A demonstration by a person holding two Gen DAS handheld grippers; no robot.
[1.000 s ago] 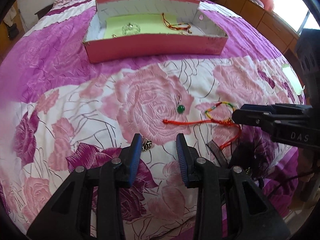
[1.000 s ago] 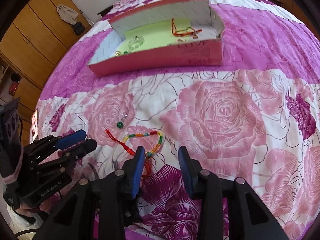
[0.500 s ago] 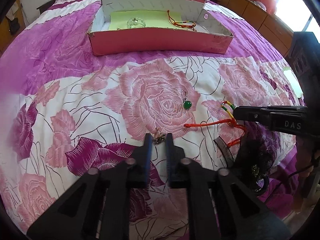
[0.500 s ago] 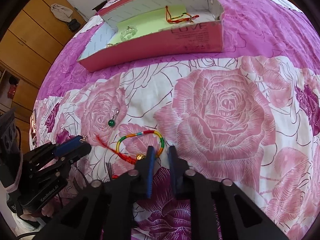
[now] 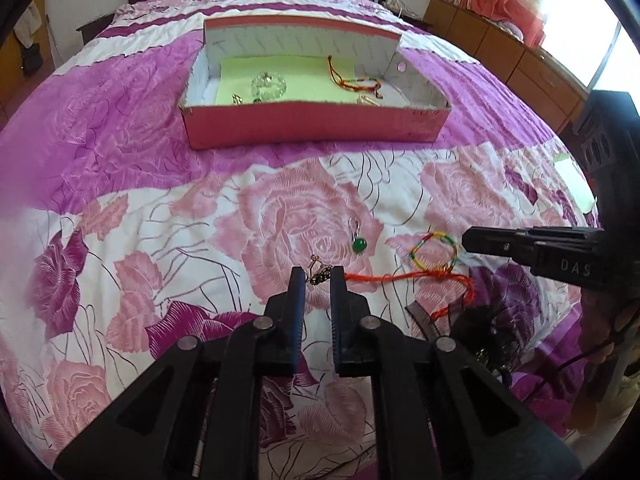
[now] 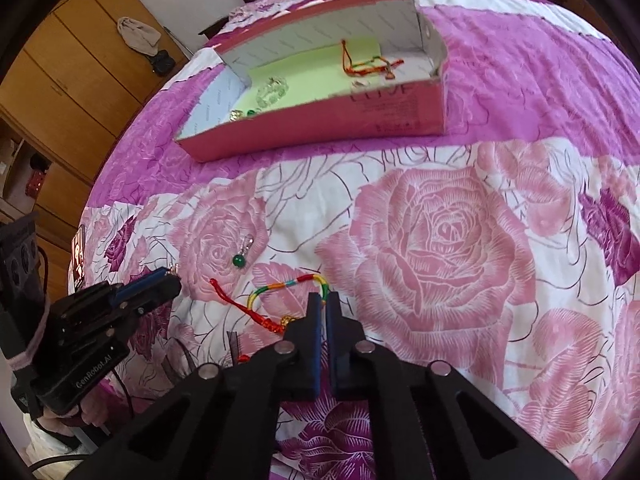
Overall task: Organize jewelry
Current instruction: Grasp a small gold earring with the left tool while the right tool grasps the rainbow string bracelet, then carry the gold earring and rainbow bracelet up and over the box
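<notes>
A red cardboard box (image 5: 312,124) (image 6: 320,120) lies on the bed and holds a clear crystal ring (image 5: 268,85), a braided bracelet (image 5: 356,80) and small pieces. On the rose bedspread lie a green bead earring (image 5: 358,243) (image 6: 240,259) and a rainbow cord bracelet (image 5: 434,250) (image 6: 288,286) with red tails. My left gripper (image 5: 318,274) is shut on a small dark earring (image 5: 320,274) with a gold hook. My right gripper (image 6: 324,300) is shut on the rainbow bracelet's loop; it also shows in the left wrist view (image 5: 466,240).
Wooden wardrobes (image 6: 60,80) stand left of the bed and a low wooden cabinet (image 5: 500,52) by the bright window on the right. The bed's near edge drops off beside both grippers. Dark cables (image 5: 492,332) lie at the right edge.
Both grippers went from open to shut: the left closed on the small dark earring, the right closed on the rainbow bracelet's loop. The left has risen slightly, carrying the earring.
</notes>
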